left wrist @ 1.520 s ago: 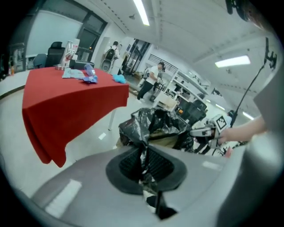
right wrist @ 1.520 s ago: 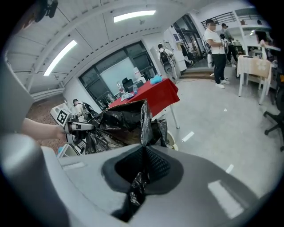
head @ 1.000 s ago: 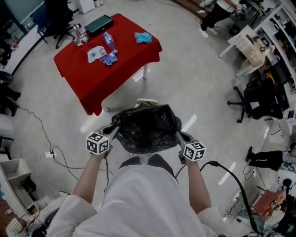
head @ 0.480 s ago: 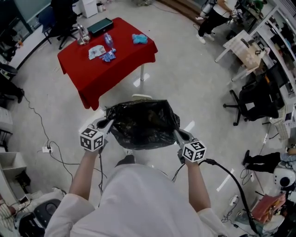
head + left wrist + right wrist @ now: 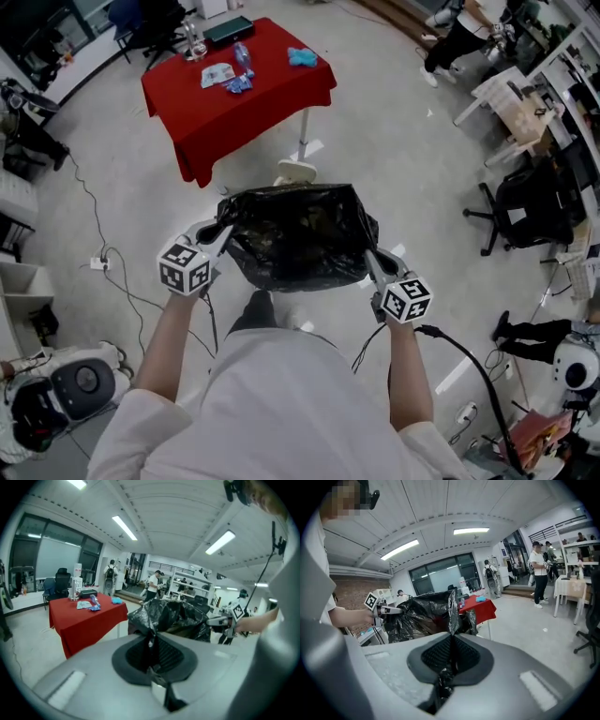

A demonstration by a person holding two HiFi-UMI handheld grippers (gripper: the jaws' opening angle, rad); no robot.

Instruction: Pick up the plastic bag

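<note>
Closest to the camera is the person's white shirt [image 5: 281, 412], with a bare arm reaching out on each side. The left gripper [image 5: 217, 232] is out in front on the left, and its jaws are clenched tight on the left edge of the bag [image 5: 298, 234]. In the left gripper view a thin fold of black plastic is pinched right between the jaws. The right gripper [image 5: 367, 258] is on the other side, and its jaws are clenched on the right edge of the bag the same way, with crumpled black plastic squeezed between them. The bag is black and shiny. It hangs in the air between the two grippers, stretched wide, above the floor [image 5: 394, 150] and in front of the person's legs. A black cable [image 5: 469, 352] runs from the right gripper down to the floor. Just past the bag, a small white thing [image 5: 294, 172] sits on the floor. Farther off is a table [image 5: 234, 112] with a red cloth over it. On it are a blue rag [image 5: 302, 57], a bottle [image 5: 242, 56], some small packets [image 5: 218, 75] and a dark flat box [image 5: 230, 30]. A black chair [image 5: 525, 202] is off to the right, well apart from the bag. Far away, a person [image 5: 540, 573] stands by some white tables.
</note>
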